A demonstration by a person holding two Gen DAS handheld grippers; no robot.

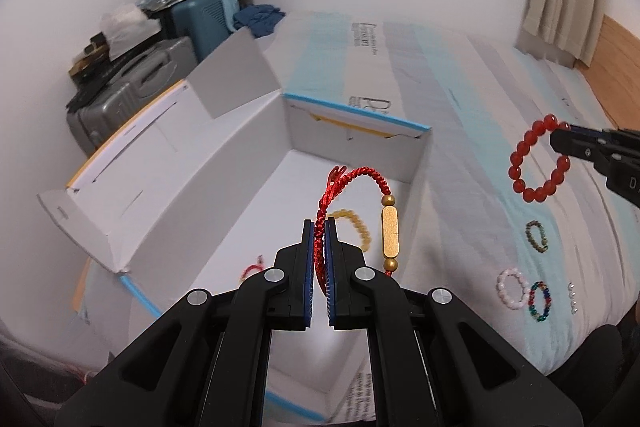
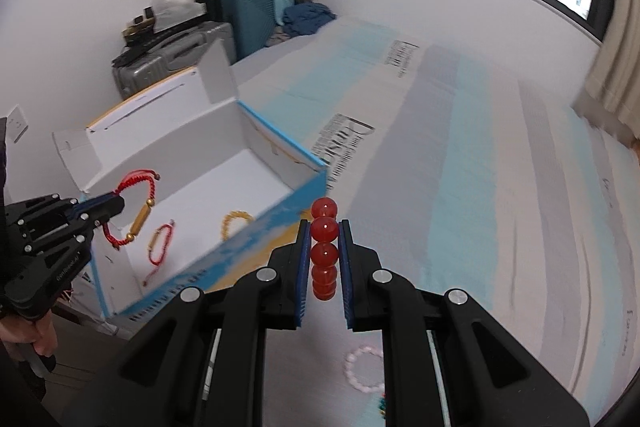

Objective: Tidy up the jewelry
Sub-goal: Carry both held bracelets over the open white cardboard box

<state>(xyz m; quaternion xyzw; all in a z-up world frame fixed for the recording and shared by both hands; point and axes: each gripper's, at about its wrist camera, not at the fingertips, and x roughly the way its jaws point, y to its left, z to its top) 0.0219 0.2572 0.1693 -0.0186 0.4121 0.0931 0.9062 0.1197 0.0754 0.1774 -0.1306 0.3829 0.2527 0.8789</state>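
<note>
My left gripper (image 1: 319, 227) is shut on a red braided cord bracelet (image 1: 362, 175) with a gold tube bead, held above the open white cardboard box (image 1: 224, 163). The same gripper (image 2: 120, 203) and bracelet (image 2: 138, 215) show in the right wrist view over the box (image 2: 276, 227). My right gripper (image 2: 324, 227) is shut on a red bead bracelet (image 2: 324, 247), held above the bed beside the box; it also shows in the left wrist view (image 1: 538, 157). A yellow bead bracelet (image 1: 356, 223) and a small red cord bracelet (image 2: 160, 243) lie in the box.
On the striped bed sheet (image 1: 460, 107) lie a pink bead bracelet (image 1: 512, 287), a multicoloured one (image 1: 540, 301), a dark green one (image 1: 537, 235) and small pearls (image 1: 573, 297). Suitcases (image 1: 132, 87) stand by the wall behind the box.
</note>
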